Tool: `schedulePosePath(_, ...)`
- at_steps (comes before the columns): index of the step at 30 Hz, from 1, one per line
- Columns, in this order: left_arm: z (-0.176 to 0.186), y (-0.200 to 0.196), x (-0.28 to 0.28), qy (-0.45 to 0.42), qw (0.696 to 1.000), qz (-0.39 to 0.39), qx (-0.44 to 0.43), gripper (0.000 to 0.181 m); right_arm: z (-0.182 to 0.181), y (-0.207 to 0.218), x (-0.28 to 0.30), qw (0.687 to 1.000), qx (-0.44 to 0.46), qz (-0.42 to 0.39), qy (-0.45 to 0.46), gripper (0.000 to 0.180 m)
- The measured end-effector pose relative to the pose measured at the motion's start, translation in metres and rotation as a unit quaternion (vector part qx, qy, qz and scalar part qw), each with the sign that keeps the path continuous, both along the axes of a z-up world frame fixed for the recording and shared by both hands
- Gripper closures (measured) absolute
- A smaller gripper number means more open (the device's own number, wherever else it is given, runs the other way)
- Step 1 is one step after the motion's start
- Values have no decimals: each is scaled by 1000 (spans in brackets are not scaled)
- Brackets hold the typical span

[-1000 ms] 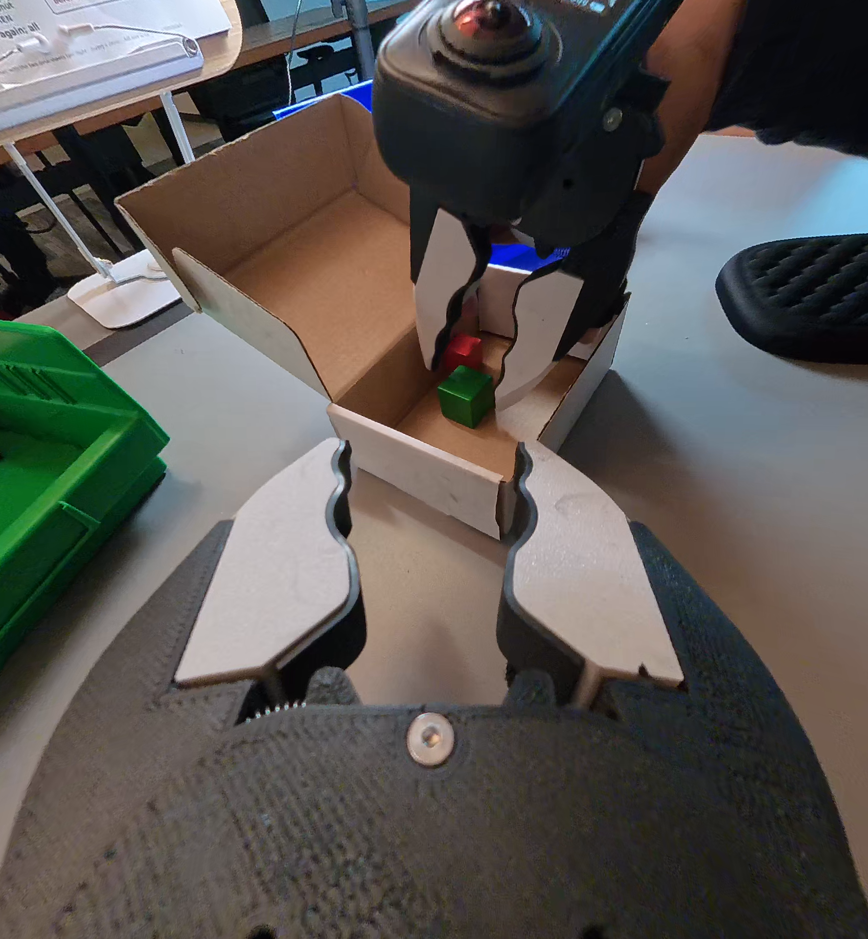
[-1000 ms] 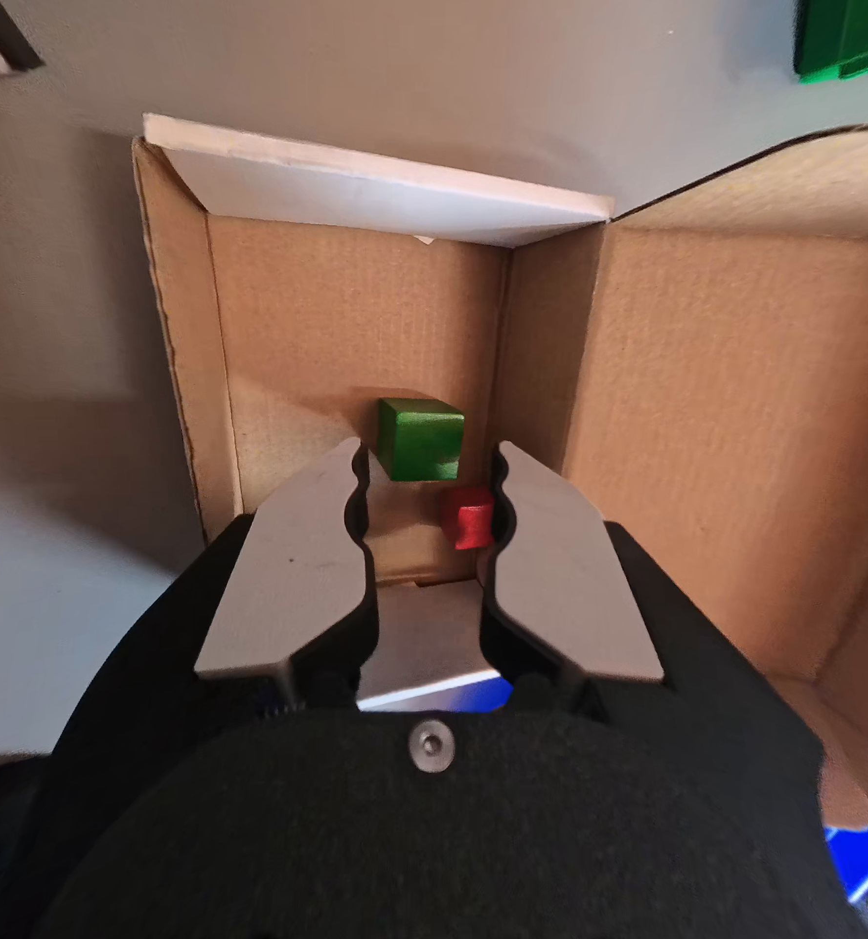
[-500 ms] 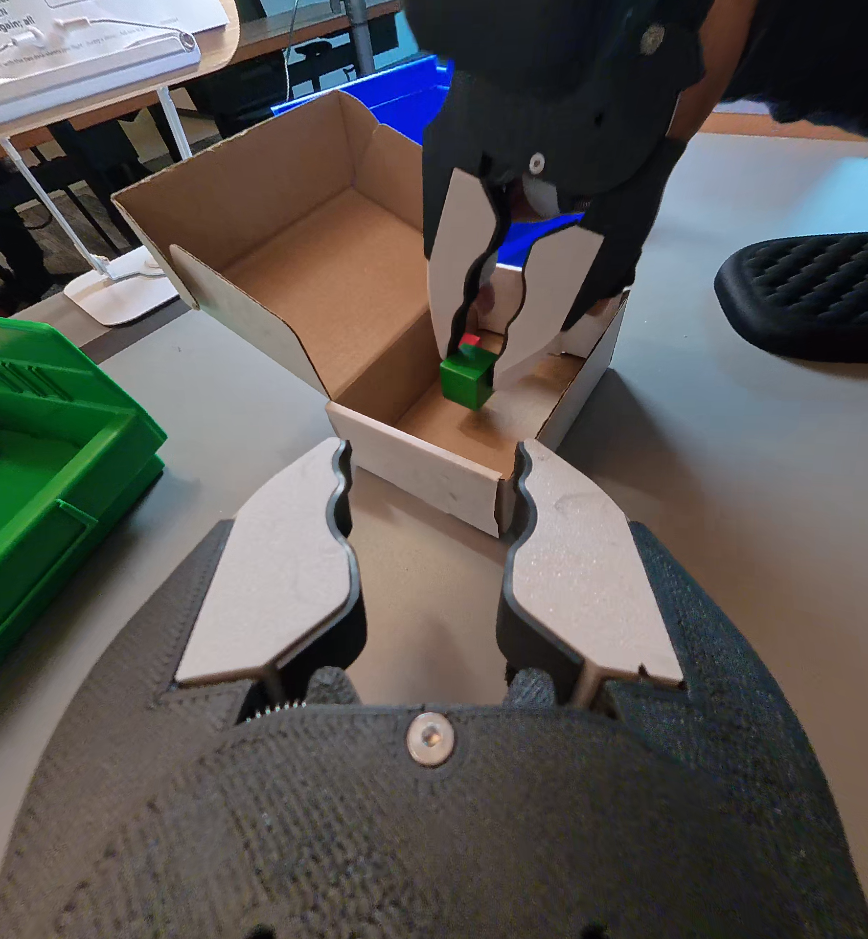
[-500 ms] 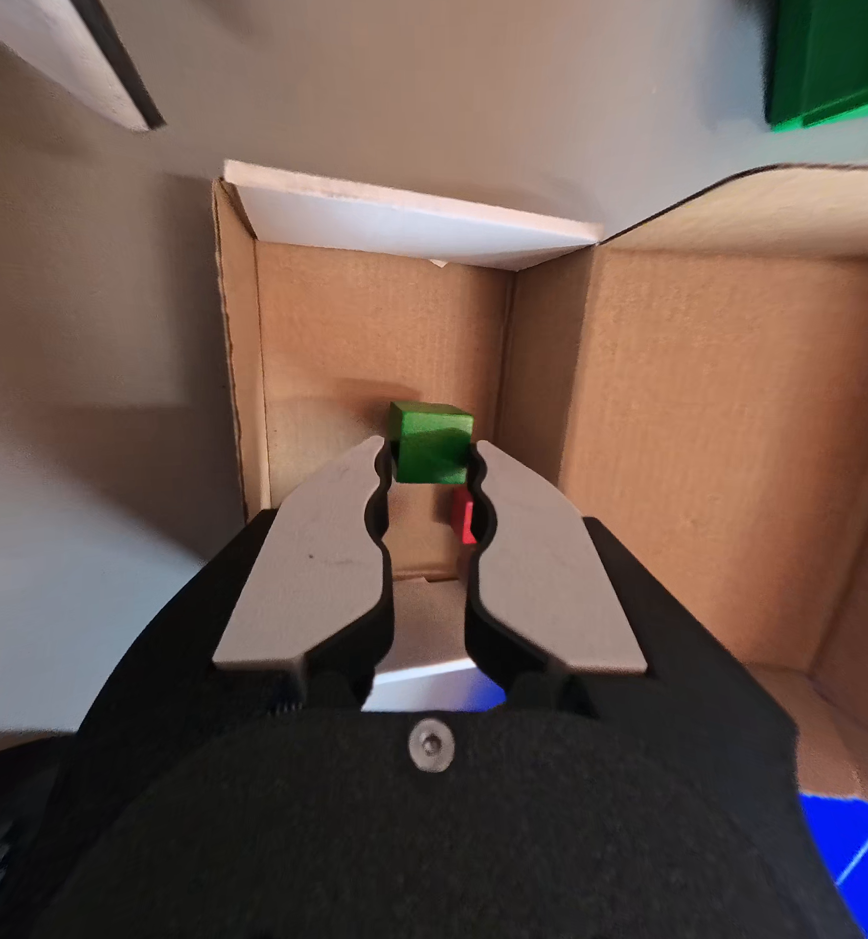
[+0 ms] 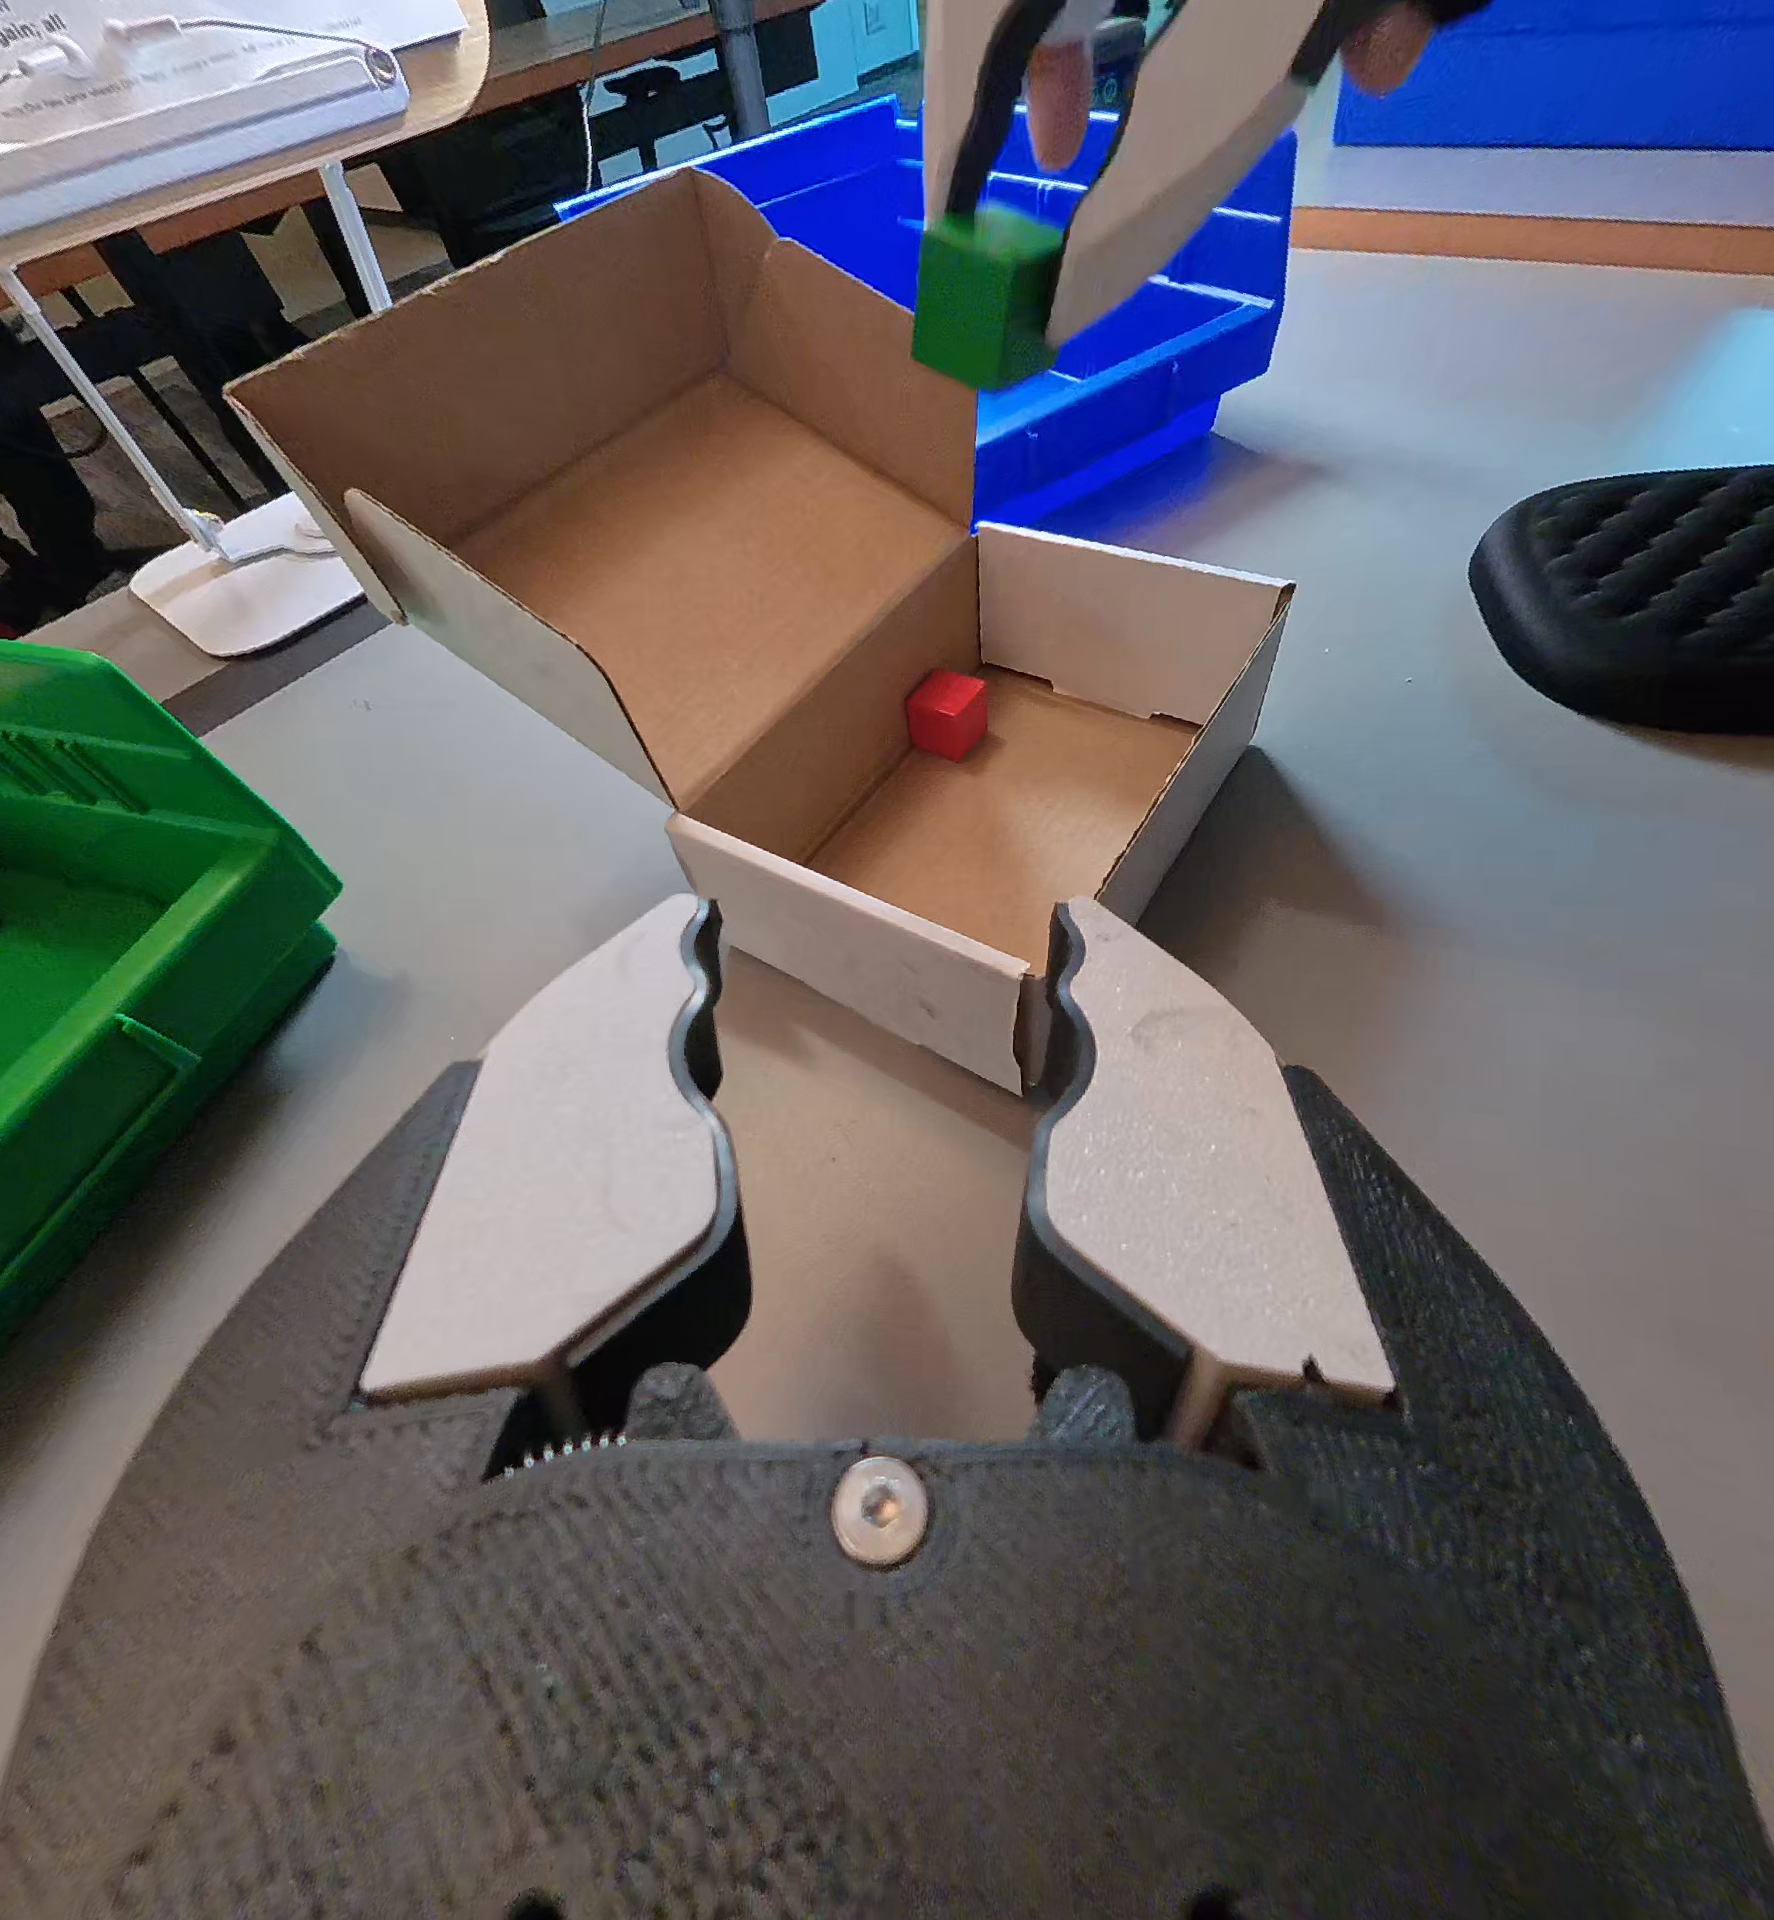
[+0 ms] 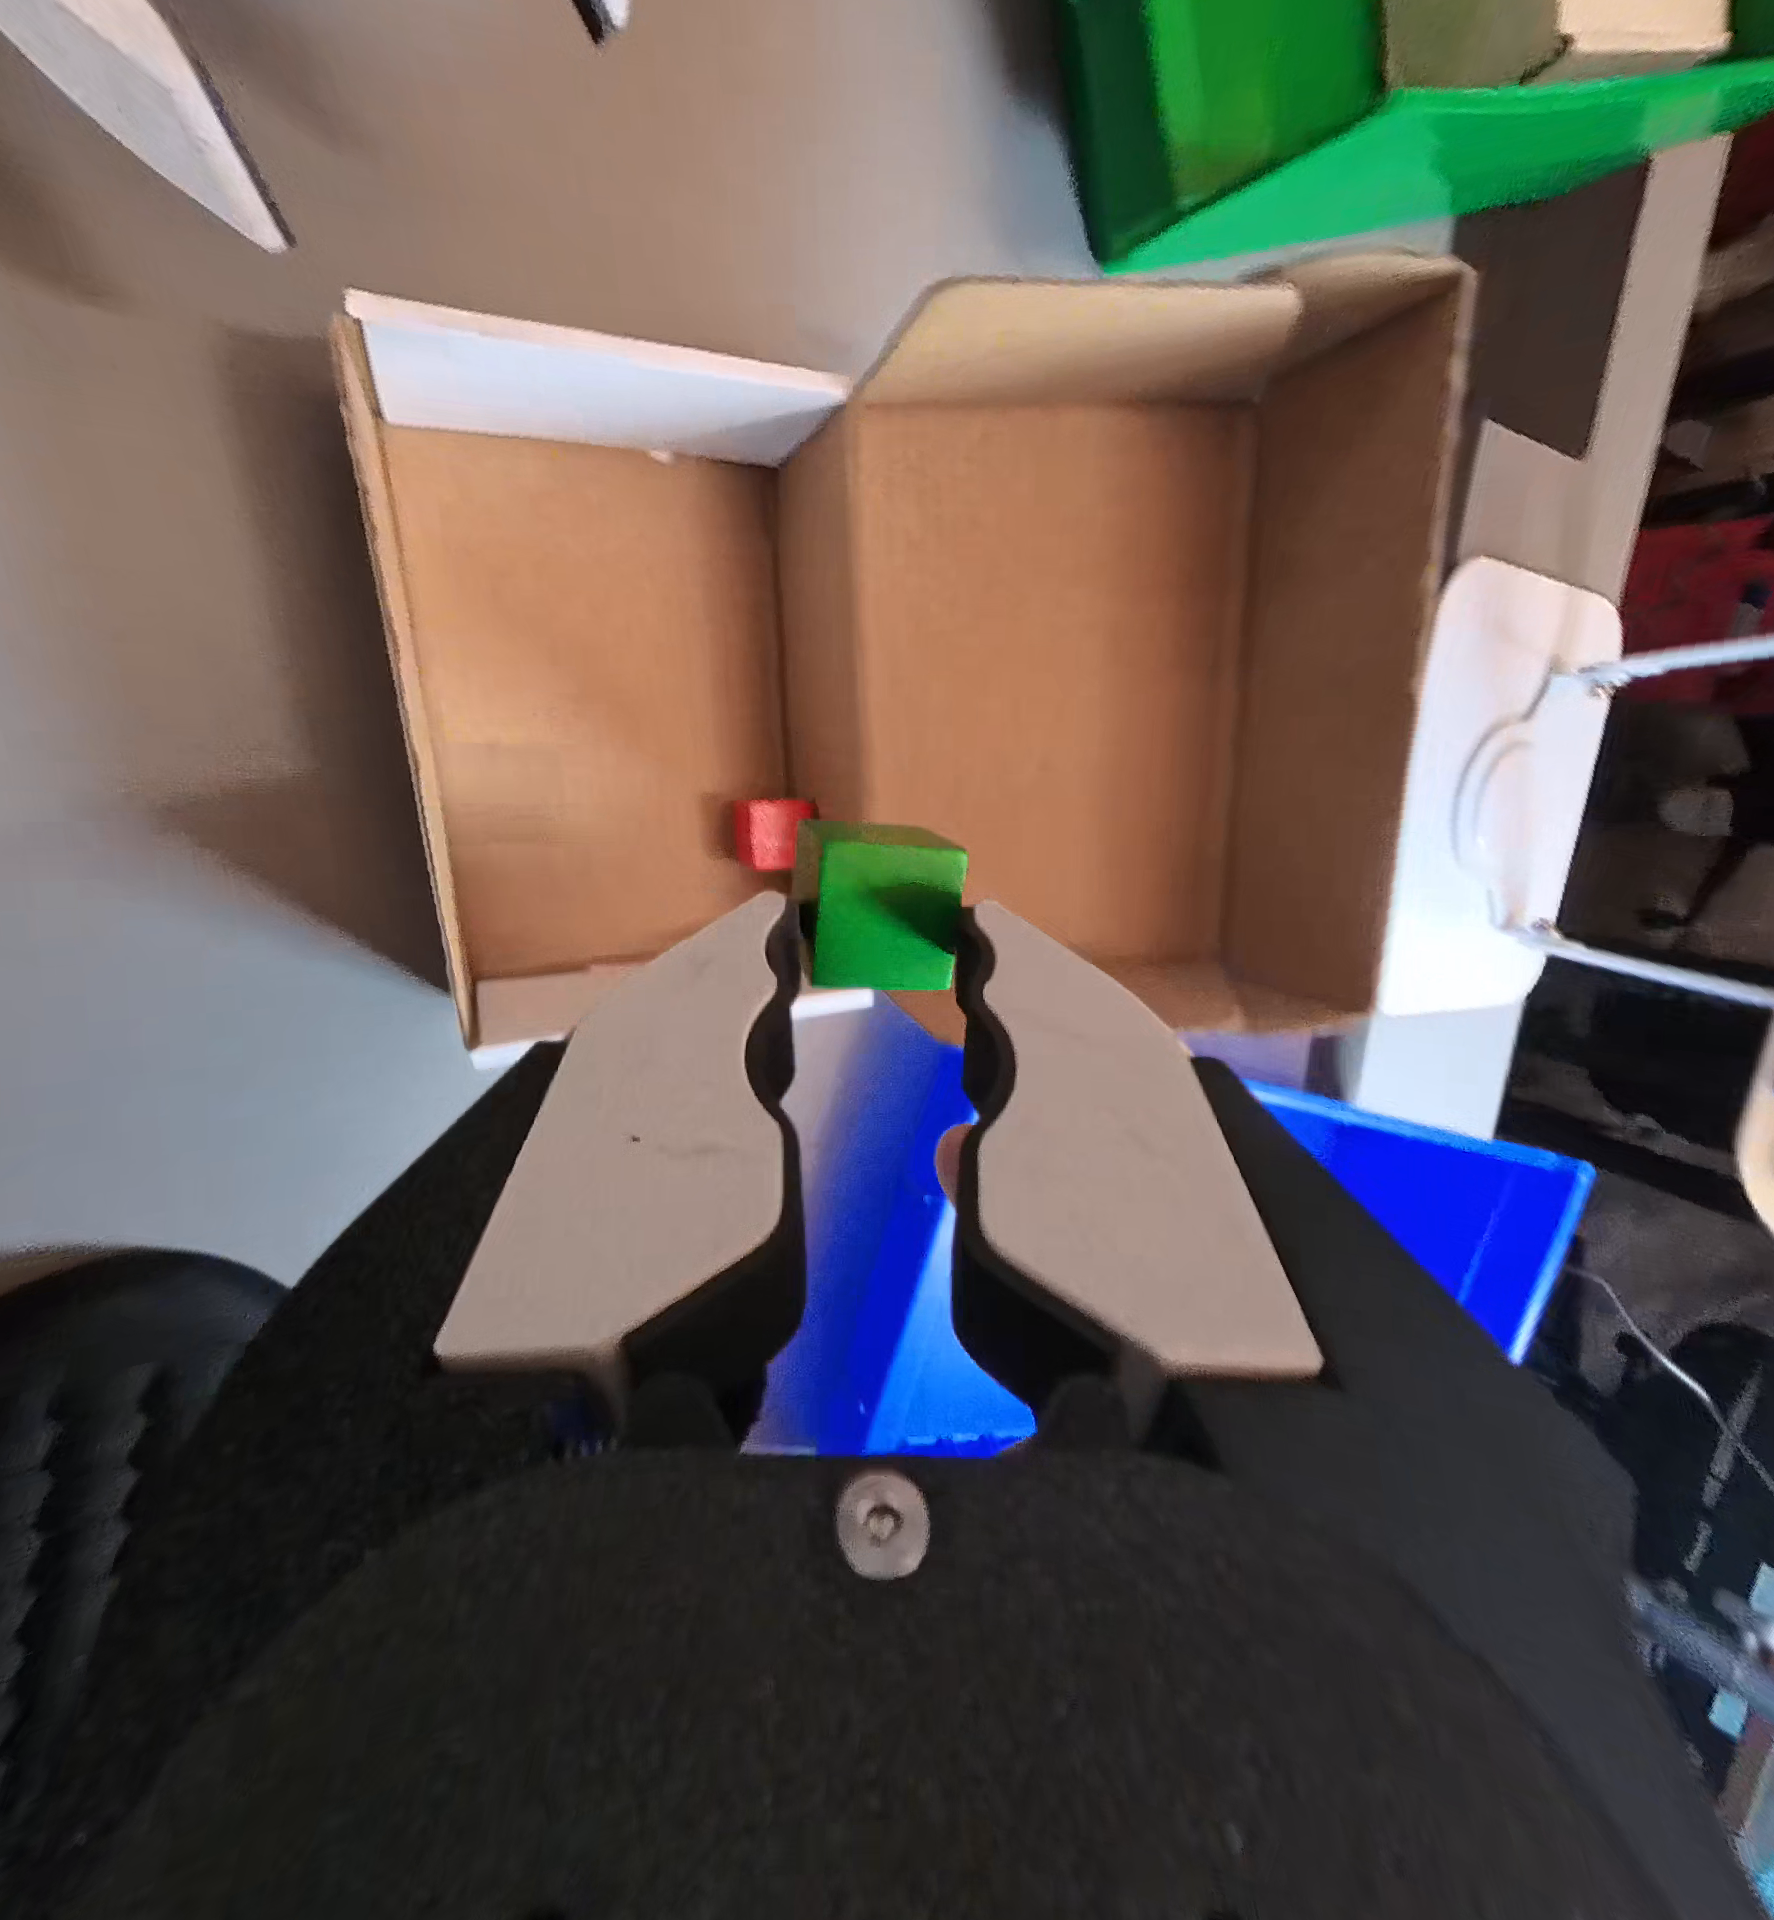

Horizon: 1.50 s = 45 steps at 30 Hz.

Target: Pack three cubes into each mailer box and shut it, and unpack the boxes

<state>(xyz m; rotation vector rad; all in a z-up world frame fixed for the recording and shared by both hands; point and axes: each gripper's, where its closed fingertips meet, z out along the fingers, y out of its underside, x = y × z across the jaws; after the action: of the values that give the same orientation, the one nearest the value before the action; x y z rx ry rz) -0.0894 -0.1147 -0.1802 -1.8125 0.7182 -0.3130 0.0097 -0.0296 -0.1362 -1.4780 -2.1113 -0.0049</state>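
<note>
unpacking, by the look of it: right gripper [image 6: 878,940] is clamped on the green cube [image 6: 883,914], held above the open mailer box [image 5: 893,966]. red cube [image 5: 946,713] sits inside at the back wall. likely next: drop into blue bin [image 5: 1122,416]. left gripper [image 5: 883,1029] gapes empty, just beside the box's front corner.

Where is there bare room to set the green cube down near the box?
Bare grey table lies right of the mailer box, below the black mat. The box floor is free apart from the red cube at its back wall. It is crowded left, by the green bin.
</note>
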Motion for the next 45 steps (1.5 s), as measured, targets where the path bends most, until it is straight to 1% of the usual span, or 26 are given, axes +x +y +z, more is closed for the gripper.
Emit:
schedulePosePath(5,-1,0,1,3,1000,-1,-1,121,21,23,31,999,19,-41,4,151)
schedulePosePath(10,-3,1,1,7,1000,-1,-3,121,19,54,68,995,17,-96,-12,151)
schedulePosePath(14,-5,2,1,10,1000,0,-5,122,5,85,94,989,3,-145,-15,151)
schedulePosePath(18,-6,2,2,12,1000,-2,-8,122,-18,113,112,982,-26,-185,-10,152)
schedulePosePath(28,-7,3,0,9,1000,0,-12,122,-65,161,124,968,-69,-239,-16,151)
schedulePosePath(35,-7,2,-1,6,1000,0,-12,123,-86,178,127,962,-81,-261,-31,151)
schedulePosePath(45,-7,2,-1,7,1000,-2,-11,123,-99,186,133,952,-79,-287,-64,151)
